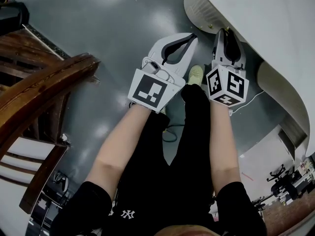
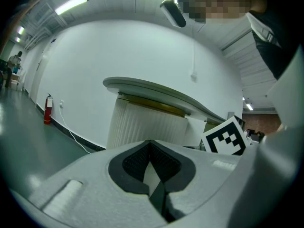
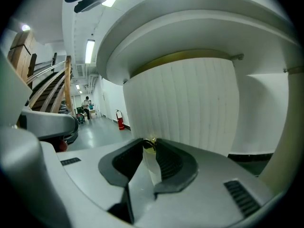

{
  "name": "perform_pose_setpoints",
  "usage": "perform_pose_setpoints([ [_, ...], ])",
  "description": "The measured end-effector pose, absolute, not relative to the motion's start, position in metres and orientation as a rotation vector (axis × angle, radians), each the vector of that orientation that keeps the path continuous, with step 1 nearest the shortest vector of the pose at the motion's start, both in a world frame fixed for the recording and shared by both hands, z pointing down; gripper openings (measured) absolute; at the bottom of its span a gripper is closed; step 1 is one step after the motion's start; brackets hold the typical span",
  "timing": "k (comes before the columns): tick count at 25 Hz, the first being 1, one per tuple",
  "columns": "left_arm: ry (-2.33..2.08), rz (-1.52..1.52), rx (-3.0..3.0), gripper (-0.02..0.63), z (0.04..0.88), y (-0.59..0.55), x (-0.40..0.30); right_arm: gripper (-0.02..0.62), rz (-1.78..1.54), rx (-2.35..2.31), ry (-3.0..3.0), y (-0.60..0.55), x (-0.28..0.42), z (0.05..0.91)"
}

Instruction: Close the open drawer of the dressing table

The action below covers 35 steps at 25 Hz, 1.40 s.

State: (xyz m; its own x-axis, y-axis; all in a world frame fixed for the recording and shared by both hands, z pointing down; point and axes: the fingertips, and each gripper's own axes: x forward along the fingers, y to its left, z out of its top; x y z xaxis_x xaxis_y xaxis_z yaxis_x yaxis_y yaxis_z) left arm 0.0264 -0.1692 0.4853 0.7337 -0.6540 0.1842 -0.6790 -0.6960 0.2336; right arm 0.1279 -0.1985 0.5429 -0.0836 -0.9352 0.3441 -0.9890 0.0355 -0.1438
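The white dressing table (image 1: pixel 256 18) fills the upper right of the head view, its curved top (image 3: pixel 199 27) overhanging a ribbed white drawer front (image 3: pixel 190 103). My right gripper (image 1: pixel 225 33) reaches up to that front. In the right gripper view its tips (image 3: pixel 149 142) close on a small gold knob (image 3: pixel 148 145) of the drawer. My left gripper (image 1: pixel 191 39) hangs just left of it, short of the table, shut with nothing between its pads (image 2: pixel 142 158). The left gripper view shows the ribbed front (image 2: pixel 142 122) ahead. How far the drawer stands out is unclear.
A dark wooden staircase rail (image 1: pixel 44 82) stands at the left over the grey floor (image 1: pixel 113 28). The person's black-clad legs and a pale shoe (image 1: pixel 196 74) are below the grippers. A red fire extinguisher (image 2: pixel 47 109) stands by the far wall.
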Motion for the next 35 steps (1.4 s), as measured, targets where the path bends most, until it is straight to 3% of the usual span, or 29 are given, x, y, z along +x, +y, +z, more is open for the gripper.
perform_pose_setpoints([
  [28,-1.084,0.104,2.604,0.011,0.472,-0.168,0.017,0.106,0.478,2.005,-2.085,-0.204,0.137,0.537],
  [35,-1.075,0.14,2.593,0.011,0.432,-0.142,0.006,0.048,0.511,1.963,-2.078,-0.16,0.12,0.503],
])
